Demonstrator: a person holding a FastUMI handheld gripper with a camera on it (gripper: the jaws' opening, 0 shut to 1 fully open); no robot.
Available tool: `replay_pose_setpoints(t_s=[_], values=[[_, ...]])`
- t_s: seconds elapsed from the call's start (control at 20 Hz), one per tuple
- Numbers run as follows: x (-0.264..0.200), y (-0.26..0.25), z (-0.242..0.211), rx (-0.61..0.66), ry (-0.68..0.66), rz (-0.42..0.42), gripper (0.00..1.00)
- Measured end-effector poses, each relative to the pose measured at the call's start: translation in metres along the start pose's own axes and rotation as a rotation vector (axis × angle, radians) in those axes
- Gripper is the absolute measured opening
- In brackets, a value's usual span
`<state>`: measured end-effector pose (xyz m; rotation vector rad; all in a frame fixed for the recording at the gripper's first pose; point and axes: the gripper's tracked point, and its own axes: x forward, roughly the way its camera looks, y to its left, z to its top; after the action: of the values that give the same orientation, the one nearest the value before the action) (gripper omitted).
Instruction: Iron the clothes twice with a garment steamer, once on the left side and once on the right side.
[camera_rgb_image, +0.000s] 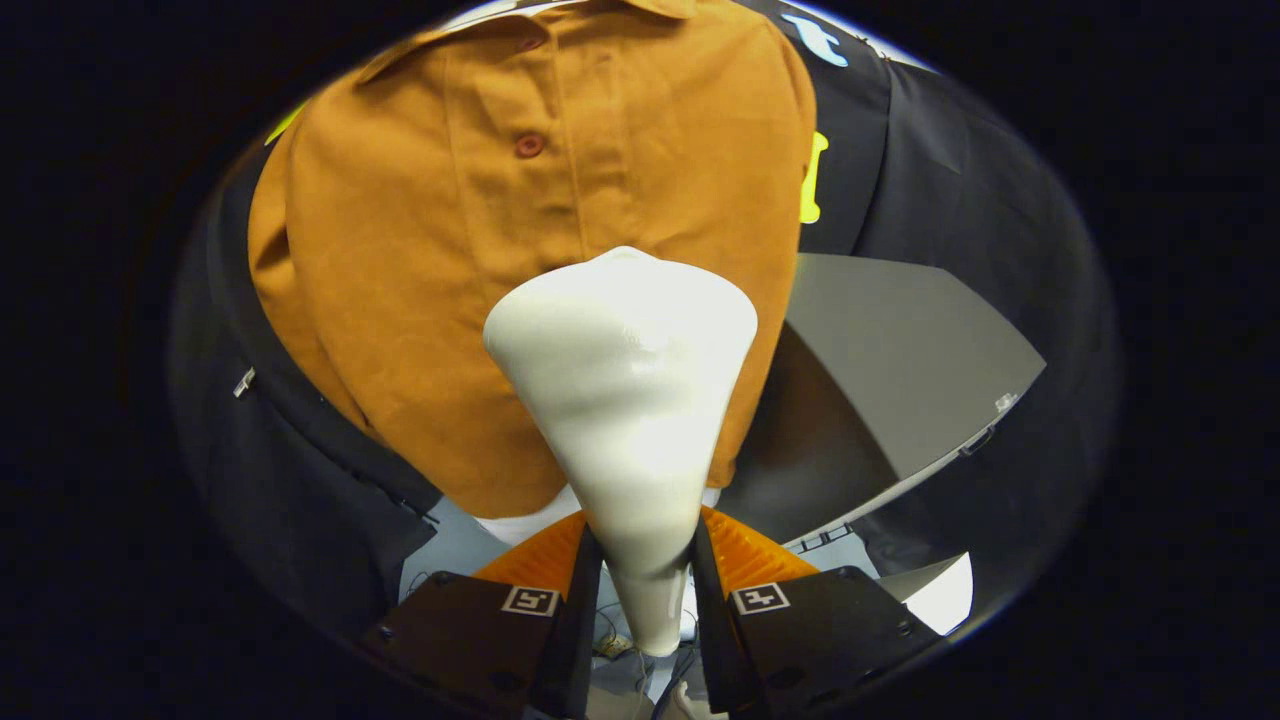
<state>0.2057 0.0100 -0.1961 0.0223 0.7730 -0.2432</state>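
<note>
A smooth, cone-shaped steamer (625, 400) is clamped at its narrow handle by the gripper (645, 570). Its broad head is held against a soft orange buttoned shirt (450, 250) hung just beyond.

Orange-brown shirt (420, 260) with red buttons (529, 146), glossy cream-white steamer (625, 400), grey table (900, 350)
</note>
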Motion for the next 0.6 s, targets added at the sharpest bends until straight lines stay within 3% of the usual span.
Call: replay_pose_setpoints(t_s=[0.6], values=[[-0.08,-0.091,0.093,-0.011,-0.299,0.044,0.48]])
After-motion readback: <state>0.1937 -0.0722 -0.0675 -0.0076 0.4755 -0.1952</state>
